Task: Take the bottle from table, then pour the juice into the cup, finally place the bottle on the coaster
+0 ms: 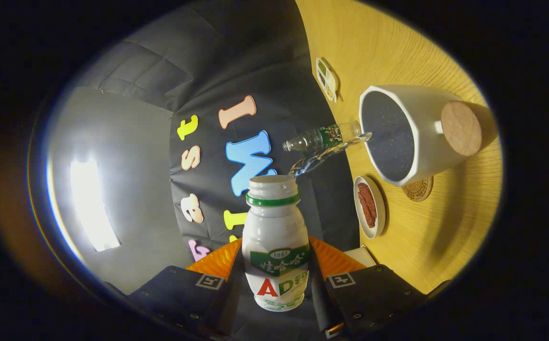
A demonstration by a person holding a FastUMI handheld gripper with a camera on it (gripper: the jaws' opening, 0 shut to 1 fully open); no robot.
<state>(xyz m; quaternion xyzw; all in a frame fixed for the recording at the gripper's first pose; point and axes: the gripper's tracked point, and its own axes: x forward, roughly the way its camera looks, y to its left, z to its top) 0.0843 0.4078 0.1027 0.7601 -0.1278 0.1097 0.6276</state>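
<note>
My tool (276, 274) is pinching the white bottle (275, 237) between its two fingers (220, 259), one pressed to each side of the body, so the bottle sits right in the grip with its open neck pointing ahead of the fingertips. The whole view is rolled over — the wooden counter (397, 47) stands up along one side — and a clear stream of liquid (324, 154) runs from the bottle's mouth across to the rim of the white cup (411, 132), which lies beyond the fingers and a little off to the side. The cup rests on a round cork coaster (418, 189); its handle ends in a cork disc. Just beside the coaster sits a small dish (370, 206) holding something reddish-brown — I can't make out what. A clear plastic bottle (321, 137) shows behind the stream.
</note>
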